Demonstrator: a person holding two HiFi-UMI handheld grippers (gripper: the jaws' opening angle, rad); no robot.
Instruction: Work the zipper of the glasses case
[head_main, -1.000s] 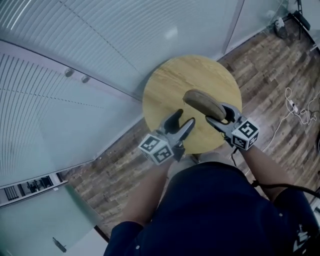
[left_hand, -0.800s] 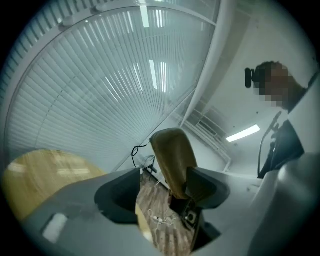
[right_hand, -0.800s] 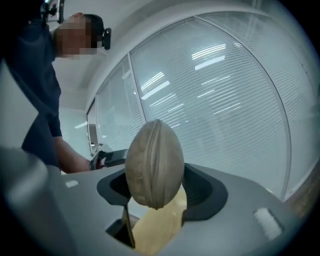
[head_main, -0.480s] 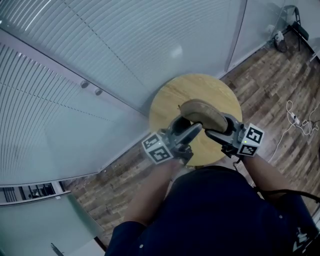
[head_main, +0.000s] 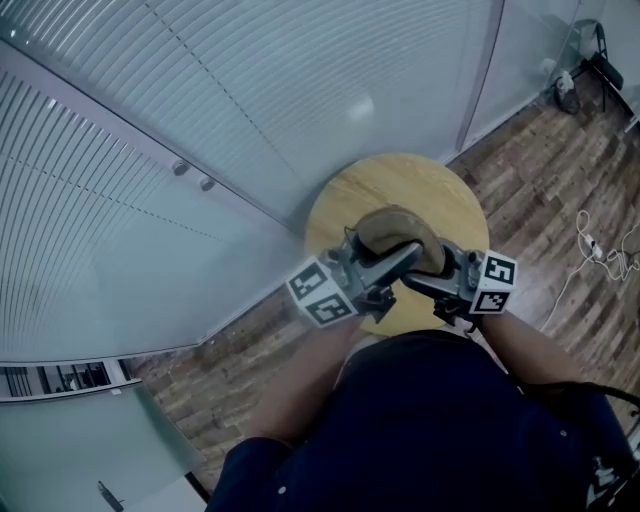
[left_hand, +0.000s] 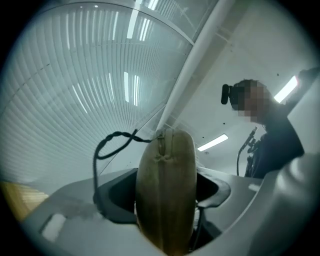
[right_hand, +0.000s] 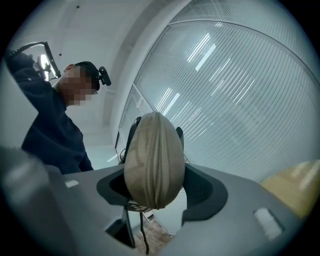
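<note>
A tan glasses case (head_main: 400, 232) hangs above the round wooden table (head_main: 350, 200). My right gripper (head_main: 432, 265) is shut on one end of it; in the right gripper view the case (right_hand: 152, 160) fills the gap between the jaws of the right gripper (right_hand: 155, 185). My left gripper (head_main: 380, 248) stands wide open around the other end. In the left gripper view the case (left_hand: 165, 190) sits between the jaws with gaps at its sides, zipper seam facing the camera. A black cord loop (left_hand: 107, 150) hangs from the zipper end.
A glass wall with blinds (head_main: 200, 120) runs behind the table. Wood-plank floor (head_main: 540, 150) lies around it, with a white cable and plug (head_main: 590, 225) at the right. The person's dark blue torso (head_main: 420, 420) fills the lower part of the head view.
The left gripper, off the case and near the table's front edge before, has opened wider and moved around the case's end. The right gripper has brought the case closer to the person.
</note>
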